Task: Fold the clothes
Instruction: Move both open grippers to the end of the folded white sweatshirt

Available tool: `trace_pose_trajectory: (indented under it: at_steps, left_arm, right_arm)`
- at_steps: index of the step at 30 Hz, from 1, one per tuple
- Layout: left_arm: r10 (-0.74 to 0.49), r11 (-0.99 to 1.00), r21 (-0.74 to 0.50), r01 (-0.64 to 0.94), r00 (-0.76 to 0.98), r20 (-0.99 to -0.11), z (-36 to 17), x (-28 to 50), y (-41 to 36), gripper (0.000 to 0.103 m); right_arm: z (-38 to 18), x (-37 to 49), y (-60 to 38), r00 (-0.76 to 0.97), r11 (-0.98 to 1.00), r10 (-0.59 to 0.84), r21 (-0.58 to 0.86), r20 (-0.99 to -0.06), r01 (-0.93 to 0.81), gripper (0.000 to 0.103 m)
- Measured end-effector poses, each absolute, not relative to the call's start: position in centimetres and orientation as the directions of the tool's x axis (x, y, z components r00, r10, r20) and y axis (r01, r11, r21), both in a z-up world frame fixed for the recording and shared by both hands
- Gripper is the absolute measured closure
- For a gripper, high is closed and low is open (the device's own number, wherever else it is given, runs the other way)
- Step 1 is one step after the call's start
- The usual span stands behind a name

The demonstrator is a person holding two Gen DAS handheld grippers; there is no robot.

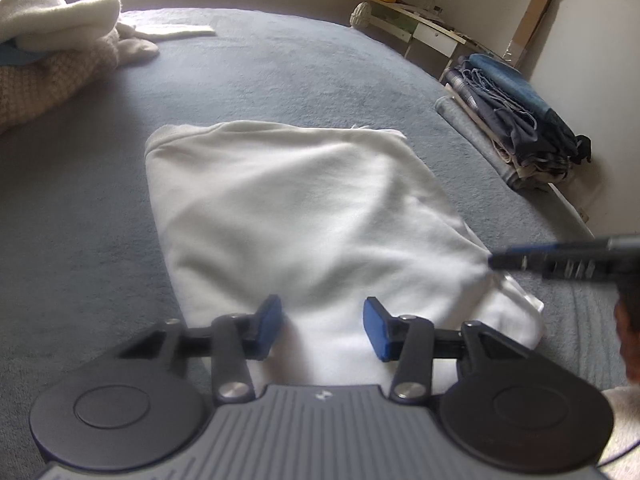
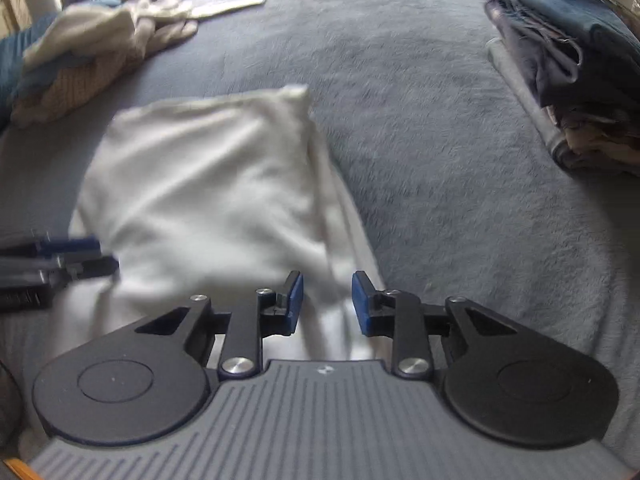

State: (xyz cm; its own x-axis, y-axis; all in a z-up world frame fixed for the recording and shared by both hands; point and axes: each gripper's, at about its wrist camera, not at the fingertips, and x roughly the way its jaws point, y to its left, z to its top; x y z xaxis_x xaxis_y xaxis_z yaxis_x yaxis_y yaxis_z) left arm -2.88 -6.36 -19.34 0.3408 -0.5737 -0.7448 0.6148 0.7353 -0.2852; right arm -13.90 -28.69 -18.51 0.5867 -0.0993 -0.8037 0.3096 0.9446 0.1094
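Note:
A white folded garment (image 1: 296,216) lies on the grey-blue bedspread (image 1: 280,72). My left gripper (image 1: 323,328) is at its near edge; the blue pads (image 1: 270,326) stand apart with smooth cloth in the gap, and I see no pinch. From the side, the left gripper (image 2: 96,260) sits at the garment's (image 2: 208,184) left edge. My right gripper (image 2: 326,304) has its jaws narrow, closed on the bunched folds of the garment's near right edge. In the left wrist view the right gripper (image 1: 498,260) bites that corner, and creases run toward it.
A heap of unfolded cream and beige clothes (image 1: 52,52) lies at the far left of the bed. A stack of folded blue and grey clothes (image 1: 516,120) sits at the right edge. A white desk (image 1: 420,28) and a cardboard box (image 1: 536,20) stand against the wall.

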Motion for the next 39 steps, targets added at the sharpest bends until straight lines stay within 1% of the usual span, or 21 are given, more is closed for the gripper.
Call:
trace_pose_trajectory:
  at_steps: [2,5,8,9,11,12,13,14,16,17,18,20,21,24,25,26,29,31,32,33,39]
  left_arm:
    - [-0.573,0.737,-0.290,0.610,0.338,-0.746,-19.4,-2.7,-6.4,0.057]
    - [-0.575,0.737,-0.296,0.608,0.333,-0.747,-19.4,-2.6,-6.3,0.057]
    - [-0.582,0.734,-0.304,0.608,0.330,-0.743,-19.1,-2.5,-6.1,0.057]
    - [-0.588,0.734,-0.310,0.604,0.338,-0.735,-18.8,-2.4,-5.8,0.057]
    - [-0.595,0.746,-0.316,0.586,0.375,-0.711,-18.1,-1.8,-4.7,0.056]
    - [-0.595,0.758,-0.319,0.570,0.401,-0.697,-17.8,-1.4,-3.9,0.053]
    - [-0.590,0.770,-0.323,0.549,0.421,-0.689,-17.6,-0.8,-3.3,0.052]
    - [-0.578,0.785,-0.330,0.524,0.429,-0.694,-17.7,0.0,-2.7,0.051]
    - [-0.547,0.814,-0.341,0.471,0.421,-0.723,-18.3,1.8,-2.0,0.050]
    - [-0.532,0.823,-0.345,0.452,0.401,-0.746,-18.8,2.5,-1.9,0.050]
    - [-0.520,0.829,-0.348,0.437,0.376,-0.767,-19.3,3.1,-1.9,0.050]
    - [-0.502,0.838,-0.355,0.414,0.332,-0.799,-20.3,4.1,-2.0,0.049]
    - [-0.502,0.838,-0.356,0.414,0.327,-0.801,-20.4,4.2,-2.2,0.046]
    - [-0.485,0.840,-0.327,0.434,0.328,-0.810,-20.4,3.7,-3.0,0.040]
    - [-0.476,0.841,-0.312,0.442,0.330,-0.816,-20.4,3.6,-3.3,0.039]
    - [-0.467,0.842,-0.298,0.451,0.330,-0.820,-20.4,3.4,-3.6,0.038]
    - [-0.446,0.841,-0.267,0.470,0.326,-0.833,-20.3,3.4,-4.1,0.037]
    - [-0.441,0.842,-0.261,0.472,0.321,-0.838,-20.3,3.5,-4.2,0.037]
    - [-0.438,0.842,-0.257,0.474,0.322,-0.840,-20.3,3.5,-4.3,0.037]
    - [-0.435,0.842,-0.252,0.477,0.323,-0.841,-20.3,3.5,-4.4,0.037]
    - [-0.416,0.845,-0.225,0.486,0.332,-0.846,-20.1,3.3,-4.9,0.037]
  right_arm:
    - [-17.8,-12.9,-28.6,0.619,0.955,-0.062,0.135,-0.783,0.266,0.077]
    - [-18.0,-10.4,-27.0,0.645,0.973,0.037,0.175,-0.763,0.152,0.077]
    - [-19.7,-7.8,-25.7,0.620,0.987,0.043,0.130,-0.783,0.095,0.078]
    - [-20.1,-7.0,-25.7,0.617,0.988,0.032,0.119,-0.786,0.099,0.078]
    - [-20.1,-5.9,-27.4,0.631,0.976,-0.017,0.124,-0.775,0.179,0.078]
    - [-19.7,-5.6,-28.5,0.649,0.964,-0.021,0.157,-0.761,0.215,0.077]
    - [-19.2,-5.4,-29.5,0.669,0.952,-0.016,0.192,-0.743,0.237,0.077]
    - [-18.7,-5.3,-30.4,0.687,0.941,-0.008,0.227,-0.726,0.251,0.075]
    - [-18.8,-5.2,-31.9,0.701,0.917,0.037,0.303,-0.712,0.259,0.069]
    - [-19.0,-5.1,-32.6,0.705,0.902,0.062,0.341,-0.707,0.263,0.059]
    - [-19.2,-5.1,-33.3,0.708,0.886,0.086,0.379,-0.701,0.267,0.052]
    - [-20.3,-4.7,-34.7,0.702,0.844,0.140,0.456,-0.698,0.284,0.049]
    - [-21.1,-4.5,-35.2,0.697,0.821,0.167,0.490,-0.697,0.294,0.045]
    - [-23.2,-3.7,-36.7,0.698,0.742,0.244,0.593,-0.673,0.312,0.042]
    - [-23.8,-3.5,-37.1,0.709,0.710,0.270,0.632,-0.652,0.311,0.041]
    - [-24.2,-3.2,-37.3,0.722,0.679,0.291,0.667,-0.627,0.306,0.036]
    - [-25.1,-2.3,-37.9,0.759,0.611,0.318,0.735,-0.568,0.294,0.033]
    - [-25.5,-1.6,-38.2,0.772,0.572,0.331,0.766,-0.542,0.292,0.029]
    - [-25.7,-1.3,-38.3,0.777,0.554,0.342,0.781,-0.528,0.287,0.023]
    - [-25.7,-1.2,-38.3,0.780,0.543,0.352,0.792,-0.517,0.280,0.019]
    - [-25.8,-2.0,-38.1,0.781,0.528,0.399,0.817,-0.481,0.233,0.020]
